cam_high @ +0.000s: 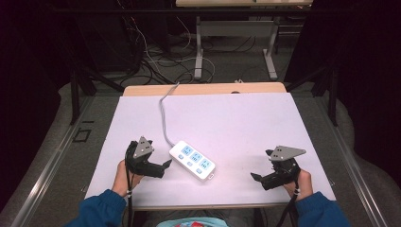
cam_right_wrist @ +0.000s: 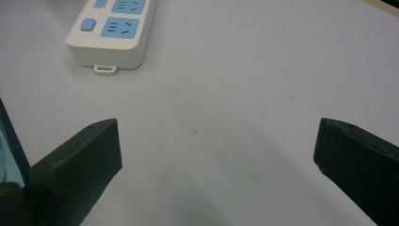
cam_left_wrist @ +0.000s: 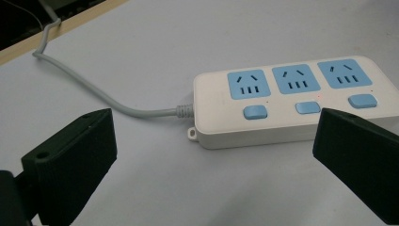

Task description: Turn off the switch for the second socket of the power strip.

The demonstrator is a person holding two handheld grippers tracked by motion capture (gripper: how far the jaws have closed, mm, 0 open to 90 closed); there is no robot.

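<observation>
White power strip lies untouched mid-table. Left gripper is held just beside it, right gripper well apart; both jaws spread, nothing gripped. Work barely begun.

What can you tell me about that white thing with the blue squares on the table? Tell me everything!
It is a white plastic power strip lying flat on the pale table. It has three blue sockets in a row, each with a small blue button beside it, and nothing is plugged in. A grey cable leaves one end and runs off the table's far edge. A little tab sticks out at each end. Neither gripper touches it.
</observation>
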